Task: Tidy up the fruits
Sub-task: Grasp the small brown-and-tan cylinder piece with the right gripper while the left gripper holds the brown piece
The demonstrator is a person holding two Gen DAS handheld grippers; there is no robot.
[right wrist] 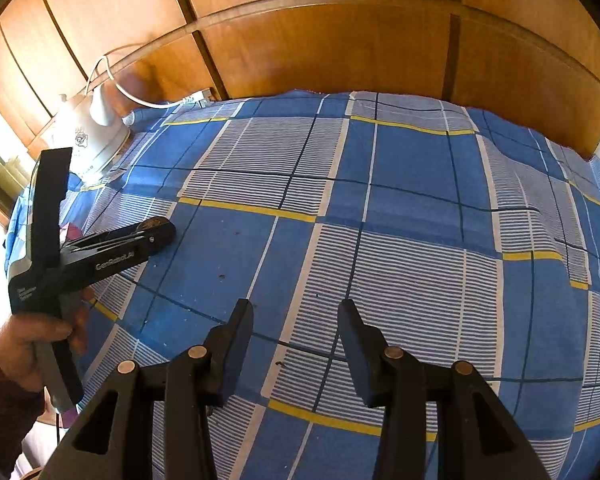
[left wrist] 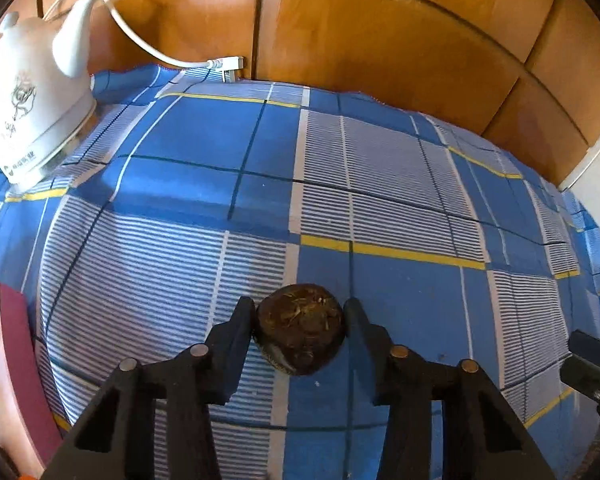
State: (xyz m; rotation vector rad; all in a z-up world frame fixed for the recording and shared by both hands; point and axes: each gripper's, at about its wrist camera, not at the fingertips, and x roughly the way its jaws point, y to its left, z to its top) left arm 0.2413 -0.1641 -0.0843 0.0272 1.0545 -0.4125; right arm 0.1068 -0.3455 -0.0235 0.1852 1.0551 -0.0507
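**Left gripper [left wrist: 300, 312], jaws.** Clamped on a dark brown round fruit [left wrist: 300, 328]. One pad against each flank, with no gap visible on either side. Fruit centred between the fingertips and slightly forward of them. Squat and nearly round, so no long axis to align to. Dried calyx face turned up toward the camera. Not possible to tell whether the underside rests on the cloth or hangs just clear of it.

**Right gripper [right wrist: 296, 316], jaws.** Apart, with nothing between them. Only blue checked cloth [right wrist: 400, 280] below the gap. Pointed steeply down at bare fabric.

**Relation governing the next move.** Fruit already inside the left jaws, so no approach needed on that side. Right gripper well apart from the fruit, off to the right of the left jaws, its tip just visible at the frame edge [left wrist: 588, 360]. Treat the left as the carrying side. Likely next step: lift and carry to a collecting place.

**Surroundings, outward from the left jaws.**
- Near left: pink-edged object [left wrist: 12, 360], cropped too heavily to identify. Possibly the destination, but not confirmed.
- Far ahead and left: white electric kettle [left wrist: 32, 92] on the cloth, with a white cord [left wrist: 140, 40] running to the rear edge.
- Beyond the cloth: wooden panels [left wrist: 380, 40].
- In the right wrist view: hand [right wrist: 32, 344] wrapped around the left gripper's handle.

**Caution.** Smooth round skin, so some risk of rolling out between flat pads.
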